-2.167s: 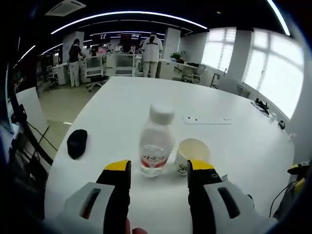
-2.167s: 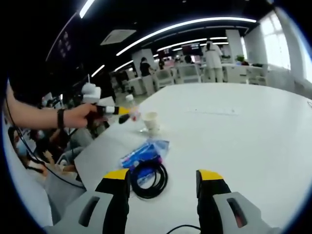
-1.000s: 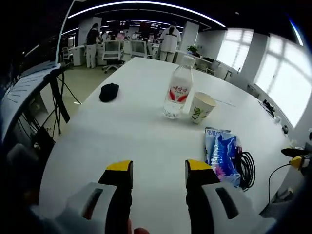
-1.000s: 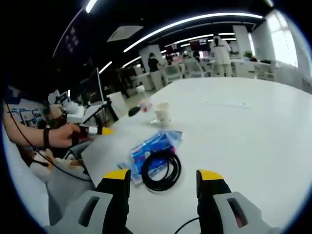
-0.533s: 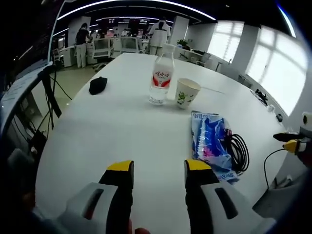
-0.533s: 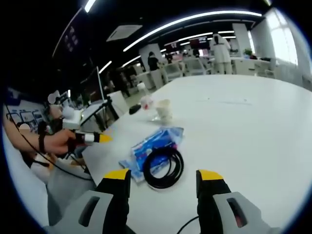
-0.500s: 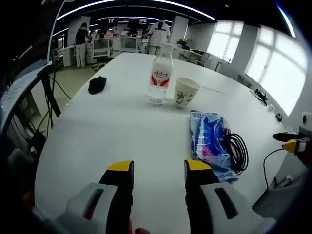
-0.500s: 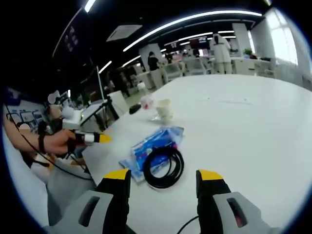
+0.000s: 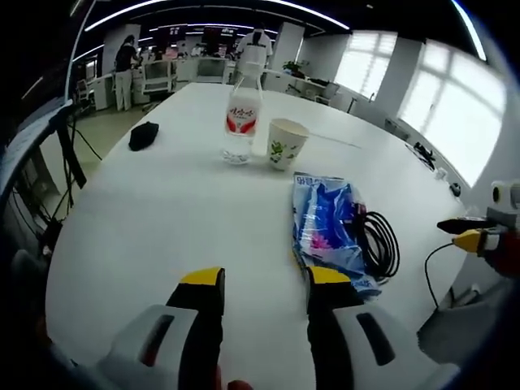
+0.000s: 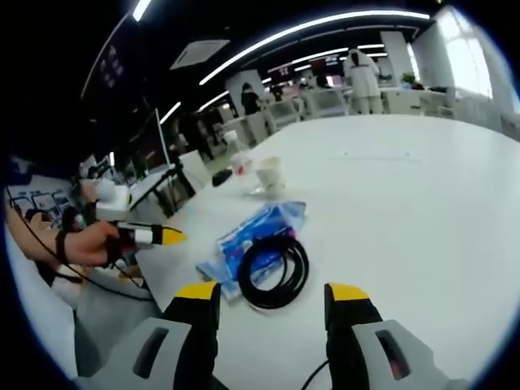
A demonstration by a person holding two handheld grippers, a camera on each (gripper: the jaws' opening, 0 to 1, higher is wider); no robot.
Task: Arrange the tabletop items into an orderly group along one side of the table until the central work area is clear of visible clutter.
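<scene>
Jaws of both grippers stand apart with nothing between them. We see the left gripper [image 9: 264, 284] low over the near part of the white surface [image 9: 162, 211], its yellow-tipped jaws spread over bare white. In the right gripper view the right gripper [image 10: 266, 294] likewise hangs parted over the surface [image 10: 406, 203], and the left gripper [image 10: 158, 236] comes in from the left, held in a hand [image 10: 85, 244] off the surface's edge.

We find the things in a loose line running away from us in the left gripper view. Nearest lies a blue plastic packet [image 9: 325, 227], flat, crinkled, printed with pink and white. A black coiled cable [image 9: 378, 244] lies just beside it, touching or overlapping its far edge; in the right gripper view the coil [image 10: 272, 268] rests partly on the packet [image 10: 248, 236]. Farther on stands a paper cup [image 9: 286, 144], upright, pale with a small green print, and just beside it a clear water bottle [image 9: 242, 118], upright, with a white cap and a red and white label. Well apart from these, toward the left edge, lies a small black object [image 9: 144, 135] that we cannot make out.

In the left gripper view the right gripper [image 9: 475, 236] shows at the right edge, beyond the surface.
</scene>
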